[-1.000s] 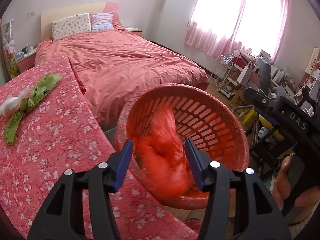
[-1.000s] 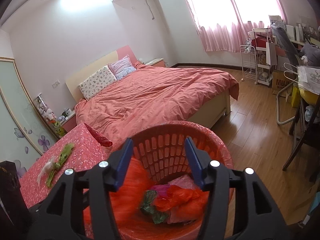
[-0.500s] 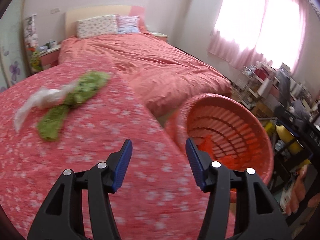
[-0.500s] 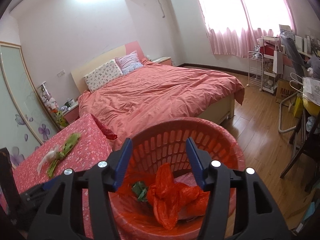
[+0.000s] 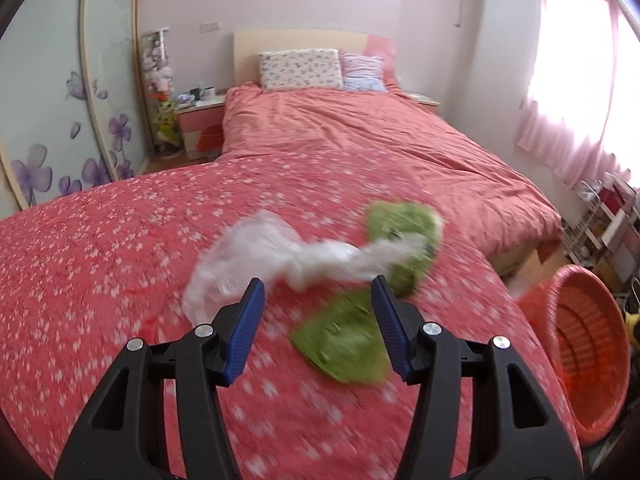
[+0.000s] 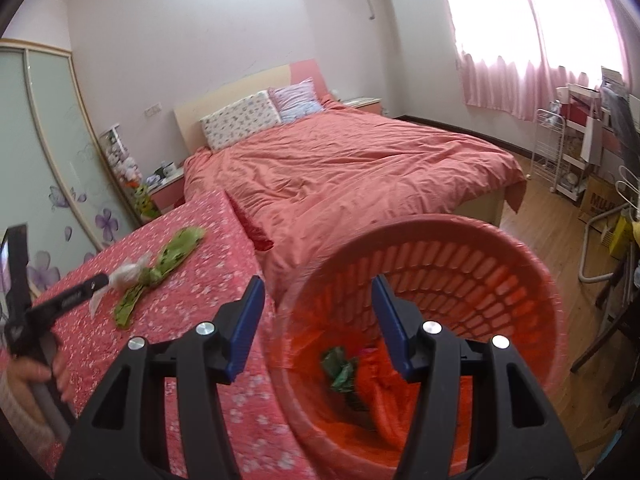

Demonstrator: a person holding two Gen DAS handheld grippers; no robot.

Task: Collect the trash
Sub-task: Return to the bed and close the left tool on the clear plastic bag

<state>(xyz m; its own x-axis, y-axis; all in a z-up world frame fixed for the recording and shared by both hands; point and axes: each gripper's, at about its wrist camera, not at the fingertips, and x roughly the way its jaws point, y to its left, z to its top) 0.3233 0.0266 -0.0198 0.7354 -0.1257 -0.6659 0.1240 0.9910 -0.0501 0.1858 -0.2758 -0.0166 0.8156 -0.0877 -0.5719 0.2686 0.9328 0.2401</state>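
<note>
A crumpled clear plastic bag and a green wrapper lie together on the red flowered tablecloth. My left gripper is open and empty, just short of them. In the right wrist view the same bag and wrapper lie at the left, with the left gripper's tip beside the bag. My right gripper is open over the rim of the red slatted basket, which holds orange and green trash. The basket also shows in the left wrist view.
A bed with a salmon duvet stands behind the table. A nightstand and a flowered wardrobe door are at the left. A white rack, chairs and boxes crowd the wooden floor at the right.
My left gripper let the orange bag fall into the basket, then swung left across the table to the clear bag and green wrapper. The basket tilted slightly in the right view.
</note>
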